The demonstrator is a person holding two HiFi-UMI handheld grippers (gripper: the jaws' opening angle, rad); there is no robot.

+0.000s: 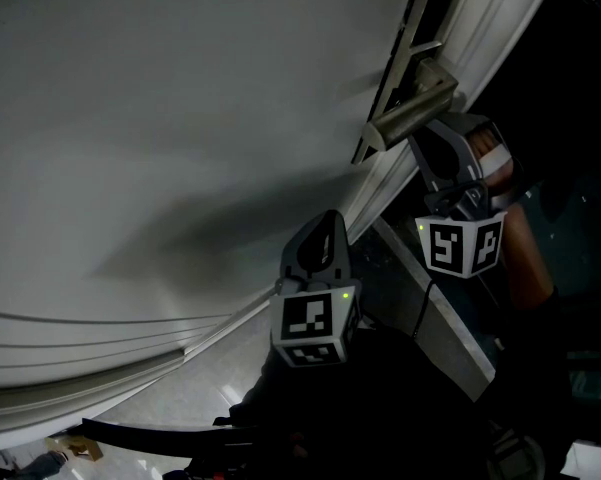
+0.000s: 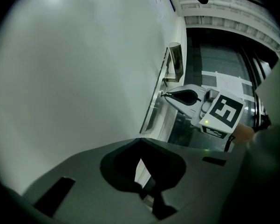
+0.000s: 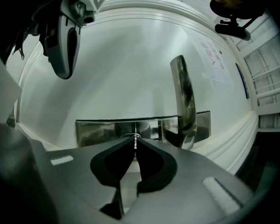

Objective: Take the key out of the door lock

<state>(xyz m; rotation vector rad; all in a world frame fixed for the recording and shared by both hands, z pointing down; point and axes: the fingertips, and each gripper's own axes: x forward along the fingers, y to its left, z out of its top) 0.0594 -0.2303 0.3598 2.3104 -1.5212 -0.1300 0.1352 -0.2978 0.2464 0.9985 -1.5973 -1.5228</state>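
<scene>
The key (image 3: 135,142) shows edge-on as a thin metal sliver in the lock of a steel plate (image 3: 98,130) on the white door (image 1: 180,118). My right gripper (image 3: 135,147) is shut on the key, its tips right at the plate, just beside the lever handle (image 3: 184,101). In the head view the right gripper (image 1: 420,146) reaches in below the handle (image 1: 415,103); the key is hidden there. My left gripper (image 1: 329,223) hangs lower along the door's edge, apart from the lock. In the left gripper view the left gripper (image 2: 146,190) is shut with nothing in it.
White moulded door framing (image 1: 130,348) runs along the bottom and right of the door. A grey threshold strip (image 1: 450,333) lies below the grippers, with dark floor beyond. A person's forearm (image 1: 525,258) is behind the right gripper. A notice (image 3: 214,59) is stuck on the door.
</scene>
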